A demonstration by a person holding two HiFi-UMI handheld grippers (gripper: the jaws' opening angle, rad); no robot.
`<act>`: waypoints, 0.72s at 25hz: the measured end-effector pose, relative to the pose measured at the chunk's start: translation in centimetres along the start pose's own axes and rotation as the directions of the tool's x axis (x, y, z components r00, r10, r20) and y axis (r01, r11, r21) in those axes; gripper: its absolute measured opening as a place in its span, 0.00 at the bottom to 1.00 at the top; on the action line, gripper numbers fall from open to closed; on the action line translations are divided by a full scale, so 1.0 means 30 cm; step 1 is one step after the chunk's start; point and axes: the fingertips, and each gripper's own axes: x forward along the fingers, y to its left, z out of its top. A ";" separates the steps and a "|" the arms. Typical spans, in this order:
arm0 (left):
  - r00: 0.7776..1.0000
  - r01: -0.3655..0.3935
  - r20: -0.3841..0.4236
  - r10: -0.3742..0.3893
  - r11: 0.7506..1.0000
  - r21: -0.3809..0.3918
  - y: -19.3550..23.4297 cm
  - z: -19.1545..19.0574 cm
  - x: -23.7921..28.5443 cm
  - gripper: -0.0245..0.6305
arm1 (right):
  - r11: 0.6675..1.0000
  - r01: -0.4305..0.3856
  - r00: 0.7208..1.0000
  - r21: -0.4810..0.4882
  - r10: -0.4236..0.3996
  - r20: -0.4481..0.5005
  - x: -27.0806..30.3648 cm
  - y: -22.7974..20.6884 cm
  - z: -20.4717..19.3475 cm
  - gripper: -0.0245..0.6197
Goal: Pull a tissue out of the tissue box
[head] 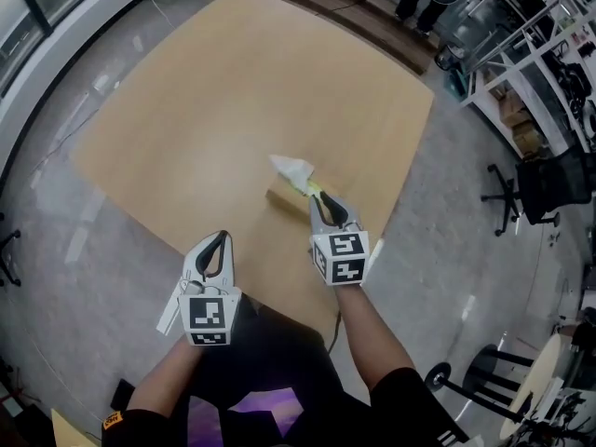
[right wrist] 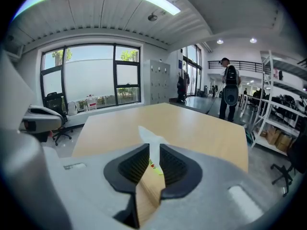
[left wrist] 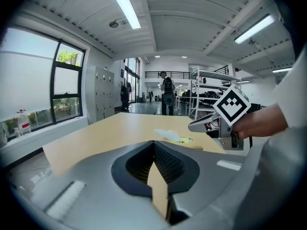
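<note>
Black ribbed jaws of the right gripper (right wrist: 153, 150) stand slightly parted, gripping nothing. Through the narrow slit shows a white tissue (right wrist: 149, 135), upright and just beyond the tips. It rises from the tissue box (head: 284, 198), which lies on the pale wooden desk (head: 214, 91) toward its near right corner. The left gripper (left wrist: 154, 145) has its jaws closed at the tips and empty, near the desk's front edge and apart from the box. A person (right wrist: 230, 92) stands in the far aisle.
</note>
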 end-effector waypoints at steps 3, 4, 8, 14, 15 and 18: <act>1.000 -0.008 -0.014 0.008 1.000 0.008 -0.009 0.001 0.009 0.07 | 1.000 -0.006 0.999 -0.011 0.006 -0.052 0.069 -0.021 -0.026 0.12; 1.000 -0.010 -0.020 0.011 1.000 0.011 -0.011 0.000 0.012 0.07 | 1.000 -0.017 0.997 -0.011 0.016 -0.073 0.092 -0.021 -0.035 0.12; 0.999 -0.025 -0.048 0.026 1.000 0.017 -0.011 -0.023 0.018 0.07 | 0.999 -0.049 0.988 -0.014 0.047 -0.145 0.164 -0.017 -0.071 0.14; 0.996 -0.049 -0.077 0.049 0.999 0.011 -0.005 -0.059 0.024 0.07 | 0.998 -0.064 0.975 -0.027 0.056 -0.215 0.227 -0.017 -0.122 0.15; 0.995 -0.053 -0.082 0.054 0.999 0.009 -0.002 -0.063 0.026 0.07 | 0.997 -0.064 0.975 -0.033 0.055 -0.217 0.233 -0.015 -0.120 0.15; 0.994 -0.064 -0.091 0.065 0.998 0.006 0.000 -0.067 0.027 0.07 | 0.996 -0.083 0.972 -0.037 0.073 -0.225 0.243 0.005 -0.101 0.15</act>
